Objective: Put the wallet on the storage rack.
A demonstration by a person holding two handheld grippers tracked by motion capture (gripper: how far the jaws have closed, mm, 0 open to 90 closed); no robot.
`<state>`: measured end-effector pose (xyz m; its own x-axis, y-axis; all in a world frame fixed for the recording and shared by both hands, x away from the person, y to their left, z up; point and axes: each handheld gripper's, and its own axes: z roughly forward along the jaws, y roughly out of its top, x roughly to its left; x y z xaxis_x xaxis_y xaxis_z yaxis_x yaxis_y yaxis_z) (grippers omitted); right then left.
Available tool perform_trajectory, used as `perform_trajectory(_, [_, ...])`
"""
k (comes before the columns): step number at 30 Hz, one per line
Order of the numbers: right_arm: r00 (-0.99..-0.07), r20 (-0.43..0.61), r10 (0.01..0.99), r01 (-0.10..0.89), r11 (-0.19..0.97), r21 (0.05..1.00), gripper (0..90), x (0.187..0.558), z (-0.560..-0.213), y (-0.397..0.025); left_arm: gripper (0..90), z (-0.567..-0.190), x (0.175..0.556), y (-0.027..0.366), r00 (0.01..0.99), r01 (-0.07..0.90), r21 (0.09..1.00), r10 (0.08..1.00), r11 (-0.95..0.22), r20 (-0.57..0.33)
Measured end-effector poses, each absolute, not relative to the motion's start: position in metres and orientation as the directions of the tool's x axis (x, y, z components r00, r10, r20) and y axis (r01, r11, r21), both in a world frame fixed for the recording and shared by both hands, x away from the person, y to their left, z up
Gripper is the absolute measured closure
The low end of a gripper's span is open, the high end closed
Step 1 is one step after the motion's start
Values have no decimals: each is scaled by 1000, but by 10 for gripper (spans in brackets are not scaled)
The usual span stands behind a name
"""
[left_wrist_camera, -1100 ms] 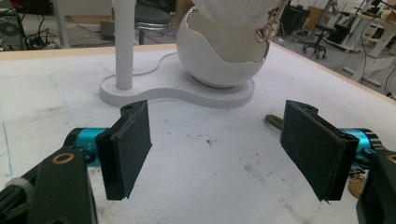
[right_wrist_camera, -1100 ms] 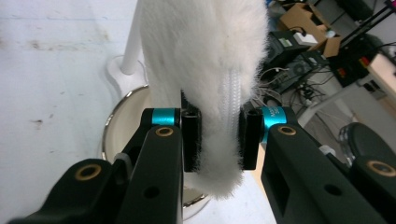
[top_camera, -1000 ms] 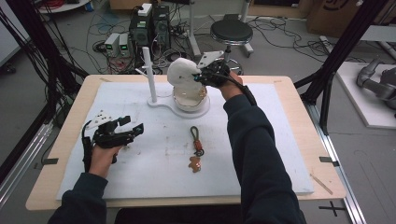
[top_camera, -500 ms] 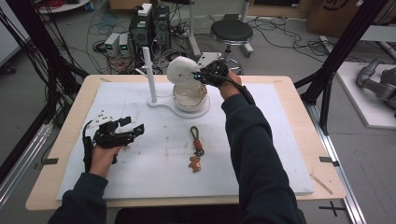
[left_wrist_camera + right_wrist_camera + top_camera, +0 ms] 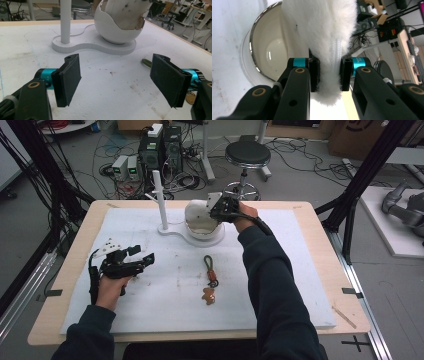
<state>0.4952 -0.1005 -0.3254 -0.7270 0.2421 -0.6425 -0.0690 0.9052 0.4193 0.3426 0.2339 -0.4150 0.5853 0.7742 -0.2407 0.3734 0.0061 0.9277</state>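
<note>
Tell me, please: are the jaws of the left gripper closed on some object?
No: in the left gripper view the left gripper has its jaws wide apart, with bare white table cover between them.

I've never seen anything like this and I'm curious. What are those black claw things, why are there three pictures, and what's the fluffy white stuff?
A person holds a pinching tool in each hand. One camera looks down from above; one rides on each tool. The right gripper pinches a fluffy white pad over a white bowl, which sits on a white stand with a post. The left gripper is open and holds nothing. A keychain with a green cord lies on the white foam mat.
</note>
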Motion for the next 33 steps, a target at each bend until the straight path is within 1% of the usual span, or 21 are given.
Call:
perform_trajectory(3, [-740, -634, 226, -44, 923, 381, 771, 498, -339, -90, 245, -415, 342, 234, 586, 372, 928, 774, 5, -239])
perform_trajectory(6, [-746, -627, 225, -27, 930, 366, 772, 499, -345, -88, 245, -415, 342, 234, 585, 370, 929, 774, 8, -240])
perform_trajectory(7, [-746, -626, 229, -20, 931, 365, 772, 500, -348, -88, 245, -415, 342, 235, 585, 369, 929, 775, 8, -239])
perform_trajectory(9, [-761, -586, 276, 15, 912, 411, 760, 502, -351, -93, 254, -417, 342, 235, 583, 368, 929, 773, 22, -249])
perform_trajectory(10, [-761, -586, 276, 15, 912, 411, 760, 502, -351, -93, 254, -418, 342, 236, 582, 375, 927, 773, 21, -252])
perform_trajectory(11, [-774, -542, 328, 40, 879, 475, 637, 502, -350, -100, 254, -419, 342, 236, 580, 376, 927, 775, 21, -253])
perform_trajectory(12, [-774, -542, 328, 40, 879, 475, 637, 502, -350, -100, 254, -418, 342, 236, 578, 374, 927, 775, 27, -256])
perform_trajectory(13, [-790, -437, 430, 128, 813, 568, 473, 500, -347, -108, 254, -418, 341, 237, 577, 370, 929, 776, 29, -254])
perform_trajectory(14, [-790, -437, 430, 128, 813, 568, 473, 500, -347, -108, 254, -418, 341, 237, 579, 367, 930, 776, 27, -251])
perform_trajectory(15, [-797, -318, 514, 212, 730, 649, 435, 498, -341, -119, 253, -418, 341, 237, 575, 368, 929, 778, 29, -252])
perform_trajectory(17, [-786, -266, 558, 216, 651, 728, 420, 489, -336, -134, 253, -418, 340, 237, 573, 367, 930, 781, 27, -249])
perform_trajectory(18, [-786, -222, 578, 247, 621, 744, 385, 486, -332, -142, 253, -418, 340, 237, 573, 365, 931, 782, 26, -247])
perform_trajectory(19, [-786, -222, 578, 247, 621, 744, 385, 486, -332, -142, 253, -418, 340, 237, 574, 361, 932, 782, 24, -242])
perform_trajectory(20, [-785, -172, 595, 281, 590, 757, 350, 482, -329, -149, 252, -418, 340, 237, 572, 361, 932, 784, 22, -240])
perform_trajectory(21, [-776, -155, 612, 288, 562, 776, 349, 476, -326, -157, 247, -418, 340, 237, 570, 361, 932, 786, 23, -240])
perform_trajectory(22, [-763, -159, 627, 269, 532, 803, 349, 468, -324, -166, 239, -418, 340, 237, 569, 361, 932, 787, 23, -240])
perform_trajectory(23, [-755, -133, 642, 277, 497, 823, 311, 455, -321, -182, 227, -419, 340, 236, 568, 363, 931, 787, 21, -240])
perform_trajectory(25, [-752, -117, 648, 281, 477, 833, 298, 449, -321, -189, 219, -419, 340, 236, 565, 366, 930, 790, 22, -241])
perform_trajectory(27, [-731, -93, 676, 326, 466, 823, 257, 436, -322, -206, 211, -419, 340, 235, 567, 363, 932, 791, 12, -231])
perform_trajectory(30, [-705, -66, 706, 359, 436, 825, 250, 415, -333, -228, 212, -419, 339, 234, 571, 353, 936, 792, 1, -216])
perform_trajectory(33, [-682, -32, 731, 387, 398, 832, 249, 394, -351, -249, 211, -419, 338, 234, 568, 354, 935, 795, -2, -214])
